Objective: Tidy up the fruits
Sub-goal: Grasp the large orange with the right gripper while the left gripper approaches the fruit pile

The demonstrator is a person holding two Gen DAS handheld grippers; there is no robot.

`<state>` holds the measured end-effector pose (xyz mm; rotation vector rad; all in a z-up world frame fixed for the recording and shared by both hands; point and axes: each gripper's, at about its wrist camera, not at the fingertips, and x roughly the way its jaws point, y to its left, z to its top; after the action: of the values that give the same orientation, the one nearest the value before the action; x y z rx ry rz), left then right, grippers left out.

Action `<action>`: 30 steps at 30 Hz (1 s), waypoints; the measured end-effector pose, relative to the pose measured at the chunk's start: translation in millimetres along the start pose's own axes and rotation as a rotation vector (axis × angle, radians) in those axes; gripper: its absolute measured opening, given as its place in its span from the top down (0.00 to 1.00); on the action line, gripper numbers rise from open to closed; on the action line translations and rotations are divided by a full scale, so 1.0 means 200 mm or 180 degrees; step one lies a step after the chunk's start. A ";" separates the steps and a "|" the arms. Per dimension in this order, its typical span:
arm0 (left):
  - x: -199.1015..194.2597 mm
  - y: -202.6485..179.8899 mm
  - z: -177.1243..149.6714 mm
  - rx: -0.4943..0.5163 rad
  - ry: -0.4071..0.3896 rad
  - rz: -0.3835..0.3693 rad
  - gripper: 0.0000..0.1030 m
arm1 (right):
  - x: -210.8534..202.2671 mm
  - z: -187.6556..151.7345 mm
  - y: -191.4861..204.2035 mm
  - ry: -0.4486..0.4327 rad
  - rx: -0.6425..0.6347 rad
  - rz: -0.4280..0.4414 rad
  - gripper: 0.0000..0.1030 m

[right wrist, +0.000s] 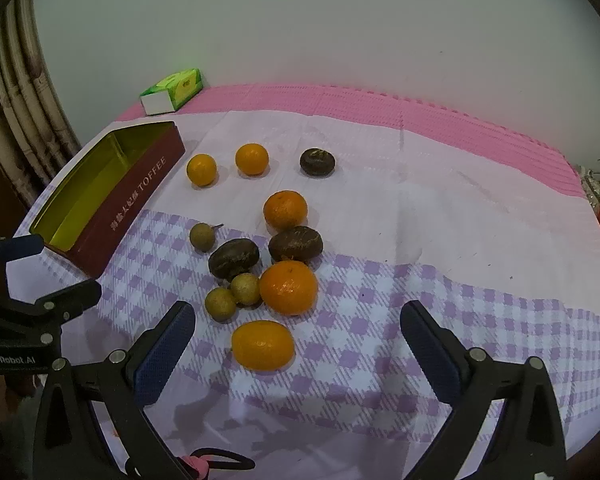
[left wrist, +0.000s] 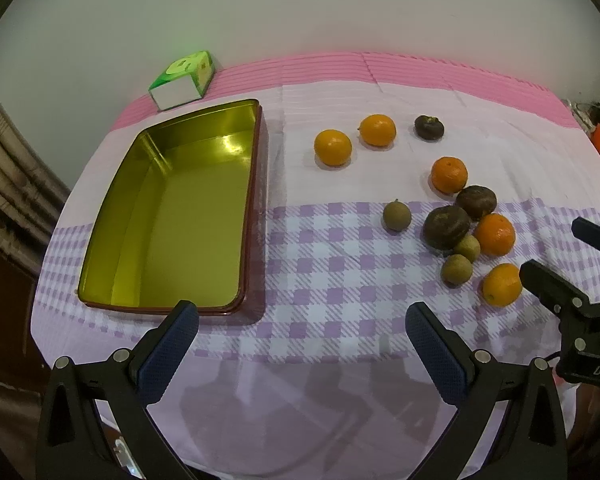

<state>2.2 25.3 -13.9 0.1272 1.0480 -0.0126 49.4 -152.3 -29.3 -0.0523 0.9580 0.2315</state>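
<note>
**Eleven fruits loose, tin empty**

Left wrist view: the left gripper [left wrist: 298,320] hangs with jaws apart, holding nothing, near the empty gold tin [left wrist: 256,160] on the tabletop [left wrist: 340,92].

Right wrist view: the right gripper [right wrist: 298,320], also spread and empty, hovers just short of the nearest orange [right wrist: 263,345]. Sorting seems unstarted; next, probably, it closes around that orange.

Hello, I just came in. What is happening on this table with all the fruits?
A person holds a two-finger tool in each hand, and sorting has not started. The left tool and the right tool are both open and hold nothing. The gold tin is empty. The oranges, dark brown fruits and small tan fruits all lie loose on the checked cloth. The nearest orange sits just ahead of the right tool.
</note>
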 end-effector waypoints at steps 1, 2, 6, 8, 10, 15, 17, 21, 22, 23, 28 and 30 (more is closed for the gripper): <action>0.00 0.01 0.00 -0.0005 -0.0002 0.0006 0.00 | 0.00 0.00 0.00 0.0009 -0.0003 0.0003 0.02; 0.00 0.01 0.00 -0.0009 -0.0001 0.0009 0.00 | 0.01 0.00 0.00 0.0021 -0.0009 0.0005 0.02; 0.01 0.02 0.00 -0.0023 0.0018 0.0005 0.00 | 0.04 -0.01 0.01 0.0102 -0.0047 0.0012 0.09; 0.02 0.01 0.00 -0.0020 0.0026 -0.0001 0.01 | 0.05 -0.02 0.02 0.0153 -0.0063 -0.0003 0.12; 0.02 0.01 0.00 -0.0013 0.0026 -0.0011 0.00 | 0.07 -0.03 0.02 0.0202 -0.0066 0.0011 0.18; 0.03 0.00 0.00 0.0010 0.0040 -0.0045 0.01 | 0.12 -0.05 0.01 0.0327 -0.0062 0.0019 0.22; 0.04 -0.01 0.00 0.0021 0.0044 -0.0070 0.00 | 0.14 -0.06 0.02 0.0373 -0.0069 0.0025 0.24; 0.04 -0.02 0.00 0.0063 0.0053 -0.0116 0.01 | 0.17 -0.07 0.02 0.0458 -0.0081 0.0066 0.32; 0.05 -0.03 0.00 0.0072 0.0054 -0.0132 0.01 | 0.18 -0.07 0.02 0.0472 -0.0079 0.0072 0.34; 0.05 -0.03 0.00 0.0082 0.0054 -0.0149 0.01 | 0.19 -0.07 0.02 0.0476 -0.0081 0.0067 0.34; 0.06 -0.06 0.00 0.0132 0.0062 -0.0205 0.01 | 0.22 -0.07 0.03 0.0501 -0.0099 0.0133 0.45; 0.07 -0.06 0.01 0.0147 0.0074 -0.0219 0.01 | 0.23 -0.07 0.05 0.0523 -0.0102 0.0154 0.46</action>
<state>9.4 13.3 -26.4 0.1333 1.0754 -0.0979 61.6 -137.5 -75.4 -0.0787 1.1198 0.2905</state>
